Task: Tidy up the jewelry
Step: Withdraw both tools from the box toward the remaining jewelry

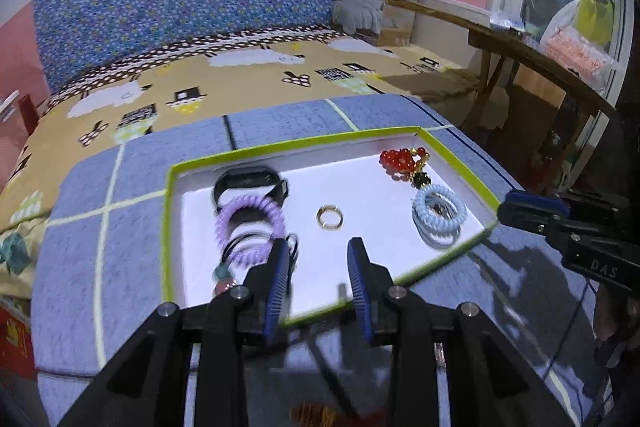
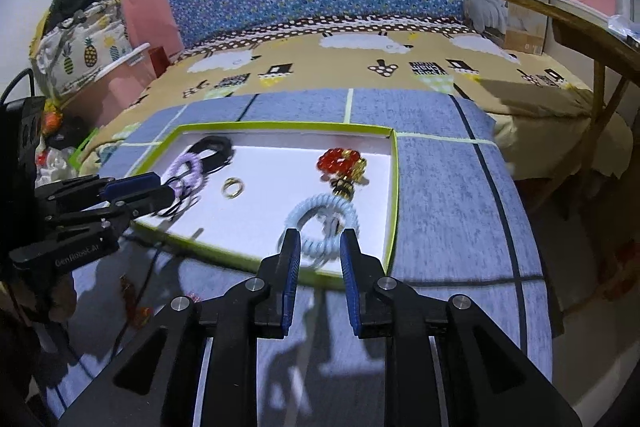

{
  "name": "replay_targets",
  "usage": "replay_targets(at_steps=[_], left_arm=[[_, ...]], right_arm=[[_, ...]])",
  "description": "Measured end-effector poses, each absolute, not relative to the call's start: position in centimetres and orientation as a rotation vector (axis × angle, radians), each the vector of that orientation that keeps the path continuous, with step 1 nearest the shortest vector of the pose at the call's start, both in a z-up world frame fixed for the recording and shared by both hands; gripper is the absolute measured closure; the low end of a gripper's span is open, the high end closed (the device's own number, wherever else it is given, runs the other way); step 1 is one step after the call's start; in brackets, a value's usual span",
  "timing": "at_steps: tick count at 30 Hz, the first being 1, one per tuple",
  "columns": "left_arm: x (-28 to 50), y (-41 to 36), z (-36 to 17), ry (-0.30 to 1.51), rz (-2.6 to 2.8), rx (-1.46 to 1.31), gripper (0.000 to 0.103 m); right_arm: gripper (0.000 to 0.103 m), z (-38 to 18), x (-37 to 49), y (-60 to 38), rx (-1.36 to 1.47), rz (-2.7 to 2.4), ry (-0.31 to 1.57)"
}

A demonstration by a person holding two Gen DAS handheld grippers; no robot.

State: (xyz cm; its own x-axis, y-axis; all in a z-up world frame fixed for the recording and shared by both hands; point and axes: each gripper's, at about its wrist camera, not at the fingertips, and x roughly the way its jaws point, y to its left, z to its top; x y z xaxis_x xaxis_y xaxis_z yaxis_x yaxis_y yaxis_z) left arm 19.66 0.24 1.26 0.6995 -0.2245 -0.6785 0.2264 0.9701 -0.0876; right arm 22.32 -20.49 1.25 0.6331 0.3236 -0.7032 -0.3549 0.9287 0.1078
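Our left tool (image 1: 318,263) hangs parted and empty over the tray's (image 1: 169,227) near edge; our right tool (image 2: 320,247) stands narrowly parted around nothing above the blue hair tie (image 2: 320,217); the ring (image 1: 330,217) lies mid-tray with bare room around.

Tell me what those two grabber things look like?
Both are black plastic. The left gripper and right gripper each have two ridged blue pads and round silver screws. White letters are printed on their sides, like the lettering on the left one.
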Motion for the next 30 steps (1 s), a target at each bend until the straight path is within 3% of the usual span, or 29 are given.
replay_targets(at_steps=[17,30], left_arm=[[9.3,2.7,1.8,0.714,-0.209,-0.108,0.071],[6.9,3.0,0.2,0.749,-0.187,-0.145,0.071]], right_arm=[[0.082,1.9,12.8,-19.6,-0.041,0.469,0.748],[0.082,0.2,11.2,-19.1,-0.048,0.499,0.782]])
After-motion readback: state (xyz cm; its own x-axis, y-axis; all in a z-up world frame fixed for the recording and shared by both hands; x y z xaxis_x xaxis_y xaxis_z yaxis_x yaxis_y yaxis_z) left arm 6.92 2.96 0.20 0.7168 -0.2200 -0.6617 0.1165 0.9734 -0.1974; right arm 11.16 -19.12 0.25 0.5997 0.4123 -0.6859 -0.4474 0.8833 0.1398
